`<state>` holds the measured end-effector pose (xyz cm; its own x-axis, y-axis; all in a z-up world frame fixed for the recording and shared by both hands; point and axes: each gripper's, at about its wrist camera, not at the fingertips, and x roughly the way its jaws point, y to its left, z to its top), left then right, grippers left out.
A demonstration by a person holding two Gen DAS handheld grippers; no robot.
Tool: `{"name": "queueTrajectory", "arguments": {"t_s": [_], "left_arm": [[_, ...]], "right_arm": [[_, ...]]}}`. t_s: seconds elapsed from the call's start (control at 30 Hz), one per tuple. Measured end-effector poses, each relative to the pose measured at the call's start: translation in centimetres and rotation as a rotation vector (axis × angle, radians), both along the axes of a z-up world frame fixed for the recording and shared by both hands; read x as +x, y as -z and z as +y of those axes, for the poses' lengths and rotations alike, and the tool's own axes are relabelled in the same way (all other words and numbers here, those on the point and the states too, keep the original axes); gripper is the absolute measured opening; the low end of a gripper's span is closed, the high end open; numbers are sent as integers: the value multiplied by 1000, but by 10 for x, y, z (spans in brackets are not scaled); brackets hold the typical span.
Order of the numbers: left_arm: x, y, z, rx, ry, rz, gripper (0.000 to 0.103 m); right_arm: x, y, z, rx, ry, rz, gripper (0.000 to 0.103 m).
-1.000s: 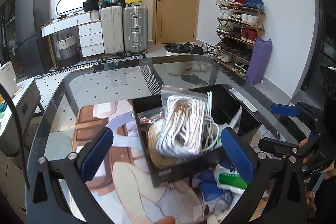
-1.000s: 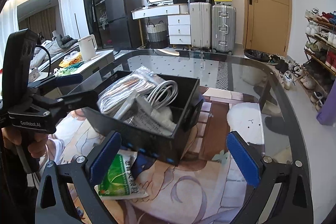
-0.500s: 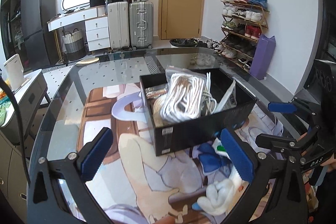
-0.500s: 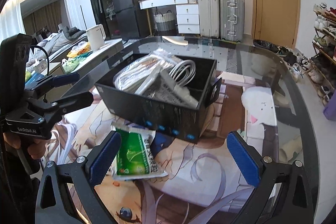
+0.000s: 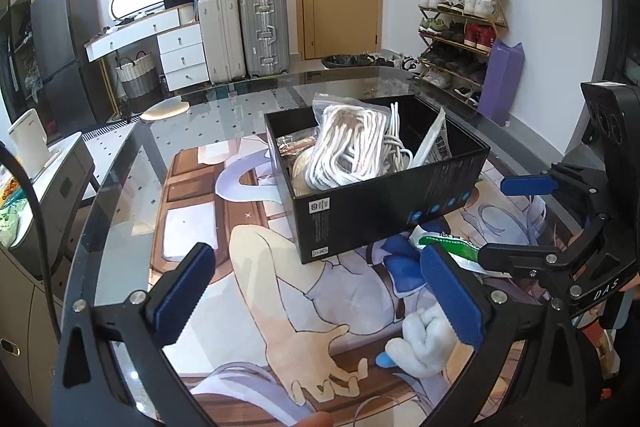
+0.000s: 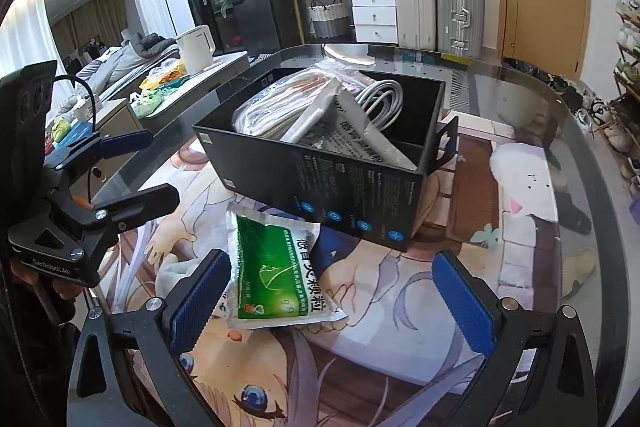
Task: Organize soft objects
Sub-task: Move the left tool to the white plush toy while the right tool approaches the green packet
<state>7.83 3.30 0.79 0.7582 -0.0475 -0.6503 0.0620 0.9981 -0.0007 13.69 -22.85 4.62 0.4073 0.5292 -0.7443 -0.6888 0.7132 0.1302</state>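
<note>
Both claws spread apart, empty: left claw point(image 5: 320, 295), right claw point(image 6: 334, 301). Black box point(image 6: 320, 179) far, full of bagged cables point(image 5: 352, 147); green packet point(image 6: 276, 279) near right claw; plush toy point(image 5: 424, 343) on surface point(image 5: 120, 187).

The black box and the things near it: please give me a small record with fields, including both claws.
container: black box, open top, on printed mat
inside box: bagged white cables, paper packet
outside box: green-and-white packet lying flat at the box's near side; white plush toy on mat
left claw: open, empty
right claw: open, empty, above the packet
</note>
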Motion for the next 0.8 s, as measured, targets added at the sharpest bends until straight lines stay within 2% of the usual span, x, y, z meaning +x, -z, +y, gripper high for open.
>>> {"name": "queueTrajectory", "arguments": {"t_s": [0.2, 0.33, 0.8], "left_arm": [[-2, 4, -6, 10, 42, 26, 103], [-1, 8, -8, 18, 55, 48, 103], [-3, 14, -18, -5, 162, 123, 103]], "right_arm": [[1, 8, 3, -4, 5, 25, 102], [8, 15, 2, 1, 39, 73, 102], [9, 17, 4, 23, 14, 93, 102]]}}
